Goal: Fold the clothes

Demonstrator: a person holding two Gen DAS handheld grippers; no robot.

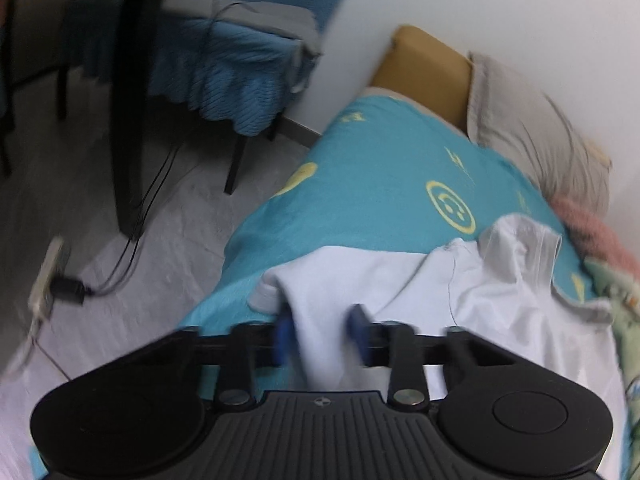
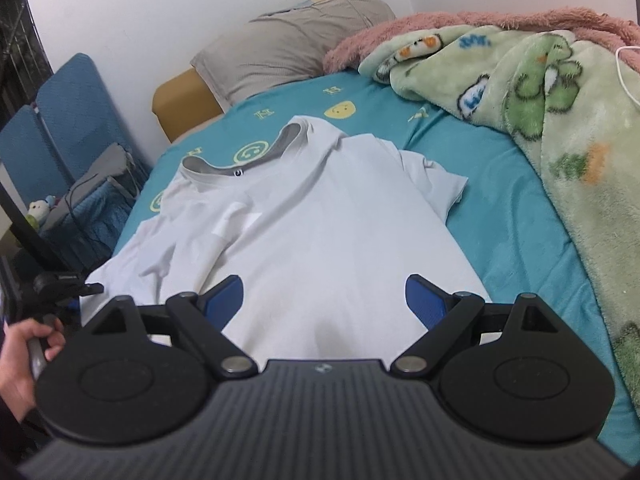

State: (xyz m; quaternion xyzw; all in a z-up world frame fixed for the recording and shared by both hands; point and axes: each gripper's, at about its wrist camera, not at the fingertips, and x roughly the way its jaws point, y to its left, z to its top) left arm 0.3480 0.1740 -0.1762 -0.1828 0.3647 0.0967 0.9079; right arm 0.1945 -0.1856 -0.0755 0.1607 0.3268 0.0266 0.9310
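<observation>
1. A white T-shirt (image 2: 320, 216) lies spread on a bed (image 2: 500, 208) with a teal sheet, collar towards the pillow (image 2: 288, 44), one shoulder and sleeve already turned in over the chest.

2. The left gripper (image 1: 320, 330) has a fold of the shirt's cloth running between its blue fingers (image 1: 282, 336). They stand narrowed around it, though motion blur leaves it unclear whether they actually pinch.

3. The right gripper (image 2: 324, 304) hovers low over the hem end, fingers (image 2: 424, 300) spread wide with nothing between them but the flat cloth beneath.

4. Judged from this, a side fold is in hand: the left edge is being gathered to carry across the body. The next move seems to call for a firm pinch on the left, with the right taking the hem so the edge travels evenly.

5. The person's left hand (image 2: 24, 356) wraps its gripper's handle, beyond the right gripper's left finger.
</observation>
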